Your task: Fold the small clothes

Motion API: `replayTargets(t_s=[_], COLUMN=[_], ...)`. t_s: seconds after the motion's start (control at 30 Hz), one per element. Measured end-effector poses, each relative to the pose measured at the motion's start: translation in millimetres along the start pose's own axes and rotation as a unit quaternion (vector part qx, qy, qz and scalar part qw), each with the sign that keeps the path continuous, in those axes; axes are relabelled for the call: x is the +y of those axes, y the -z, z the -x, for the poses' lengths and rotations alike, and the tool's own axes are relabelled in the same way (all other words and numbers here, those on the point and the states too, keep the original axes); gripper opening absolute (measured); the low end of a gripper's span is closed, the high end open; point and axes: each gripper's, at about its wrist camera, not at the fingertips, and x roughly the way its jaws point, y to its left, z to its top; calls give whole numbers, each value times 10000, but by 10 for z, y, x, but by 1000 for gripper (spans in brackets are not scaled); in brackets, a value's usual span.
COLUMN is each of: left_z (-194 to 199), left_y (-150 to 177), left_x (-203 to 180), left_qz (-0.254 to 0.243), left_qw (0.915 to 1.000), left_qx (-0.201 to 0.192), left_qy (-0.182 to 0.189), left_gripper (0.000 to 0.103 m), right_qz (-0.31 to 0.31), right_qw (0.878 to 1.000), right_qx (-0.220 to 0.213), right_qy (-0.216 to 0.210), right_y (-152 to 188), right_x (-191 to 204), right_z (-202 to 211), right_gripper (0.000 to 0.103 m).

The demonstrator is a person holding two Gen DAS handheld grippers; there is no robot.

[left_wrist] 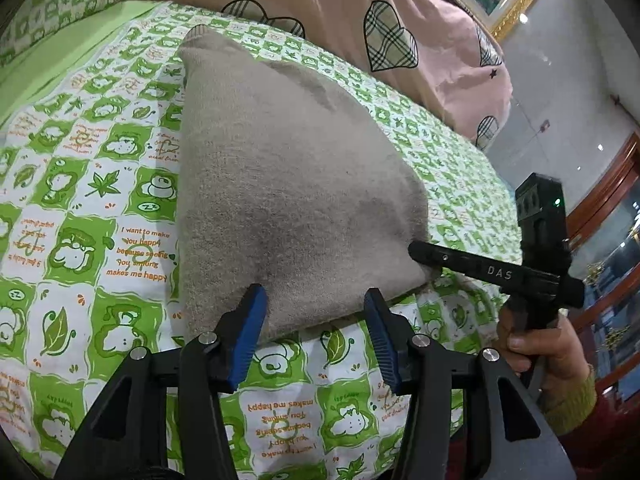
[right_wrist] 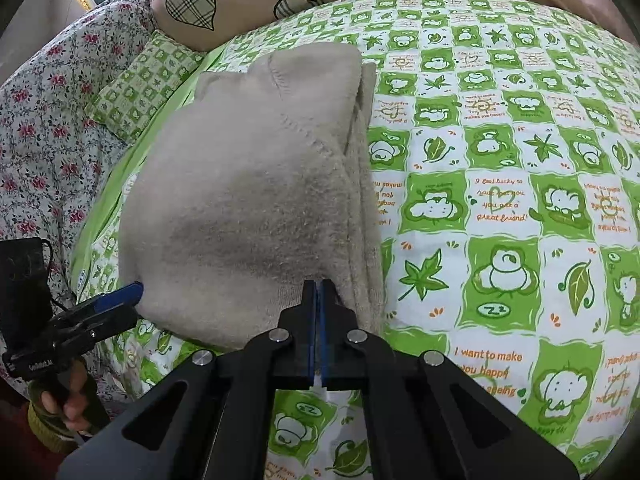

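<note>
Two tongs at the beige sweater (left_wrist: 288, 184), folded on the bed (left_wrist: 100, 184): left tongs (left_wrist: 316, 312) wide at its near edge, right tongs (right_wrist: 319, 292) pinched on the near hem, likely pinning the fold.

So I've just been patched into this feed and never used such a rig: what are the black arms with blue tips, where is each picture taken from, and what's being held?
There is no robot. A person holds a hand-held claw in each hand, with a fisheye camera looking out along its two blue-padded fingers.

The left wrist view shows the left claw open, its fingers either side of the near edge of a beige knitted garment, gripping nothing. The black tool at its right is the right claw.

The right wrist view shows that right claw with its fingers pressed together at the garment's near edge; it appears to pinch the fabric.

The garment lies partly folded on a green-and-white cartoon bedsheet. A pink quilt with checked hearts lies behind.
</note>
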Motion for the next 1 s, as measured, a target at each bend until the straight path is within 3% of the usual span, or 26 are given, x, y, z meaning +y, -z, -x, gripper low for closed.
replayTargets(t_s=[0.23,0.27,0.33,0.37,0.4,0.8,1.0], left_z=[128,176,246,286,314,233,162], left_y=[-57,-92,-146,-185,-222,-546,-598], left_x=[-18,-4,44,76,117,532,581], left_qz=[-80,-39,16,62,130,736,790], left_qw=[10000,10000,9999,9998,9996,9968,9964], left_qx=[7,-34,-127,-184,-235,-292,-225], left_qy=[-19,9,5,1,-2,-149,-222], left_gripper=[56,57,61,63,65,66,68], right_qz=[-162,-184,-223,-229,-215,-413,-444], right_qw=[9997,9996,9991,9988,9987,9979,9970], right_qx=[-31,-88,-237,-330,-413,-437,-523], right_qy=[-168,-182,-255,-277,-203,-222,-346], right_y=[-17,-45,-102,-139,-166,-343,-691], right_x=[5,6,0,-2,0,-112,-206], right_z=[142,178,246,280,302,223,124], right_gripper=[5,10,31,46,53,53,53])
